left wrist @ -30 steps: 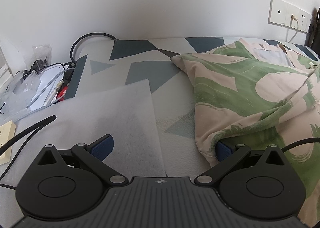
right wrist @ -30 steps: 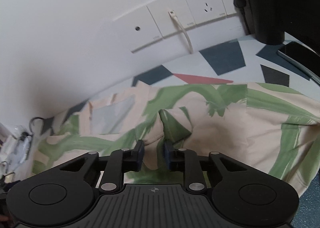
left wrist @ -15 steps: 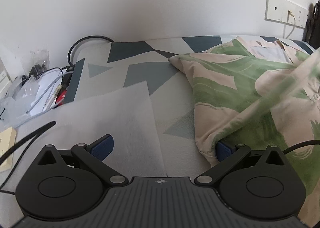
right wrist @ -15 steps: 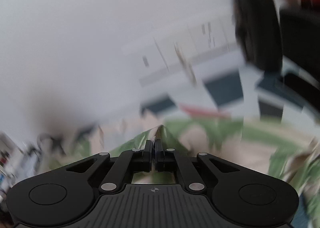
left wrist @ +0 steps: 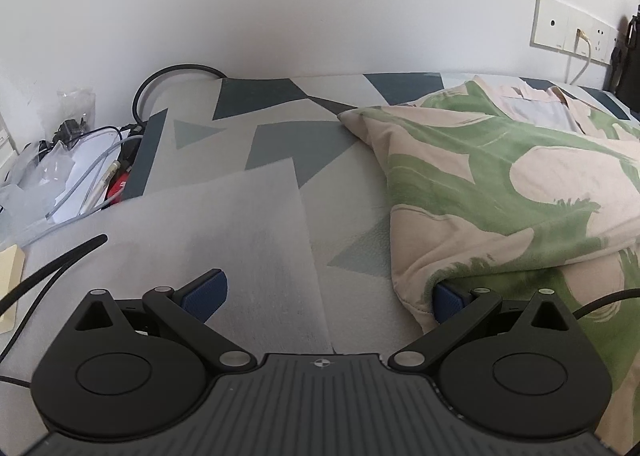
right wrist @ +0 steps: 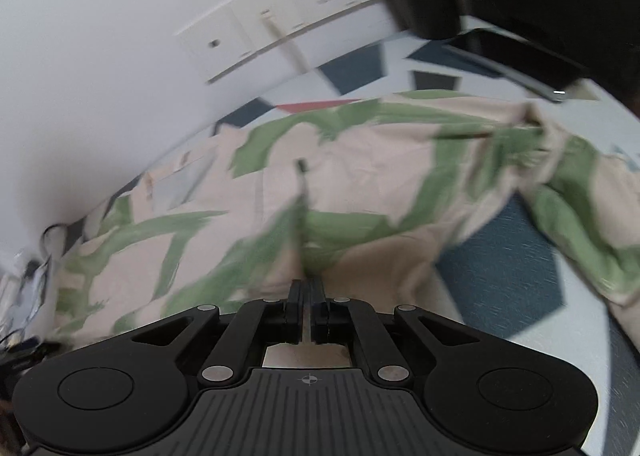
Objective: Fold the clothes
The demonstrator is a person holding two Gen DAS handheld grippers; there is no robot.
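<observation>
The left gripper [left wrist: 326, 292] is sitting spread wide, gripping nothing; its right finger is tucking under the shirt [left wrist: 500, 192]. The right gripper [right wrist: 306, 310] is pinching a fold of that shirt [right wrist: 360, 176].

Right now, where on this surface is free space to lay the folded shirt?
The white sheet and the patterned cover between it and the wall lie bare, left of the shirt. Past the cover's left edge, the cables and bags crowd the corner.

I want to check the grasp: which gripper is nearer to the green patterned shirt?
Right. The right gripper is shut on the green patterned shirt, pinching a fold. The left gripper is open beside the shirt's edge, with one finger under the fabric.
</observation>
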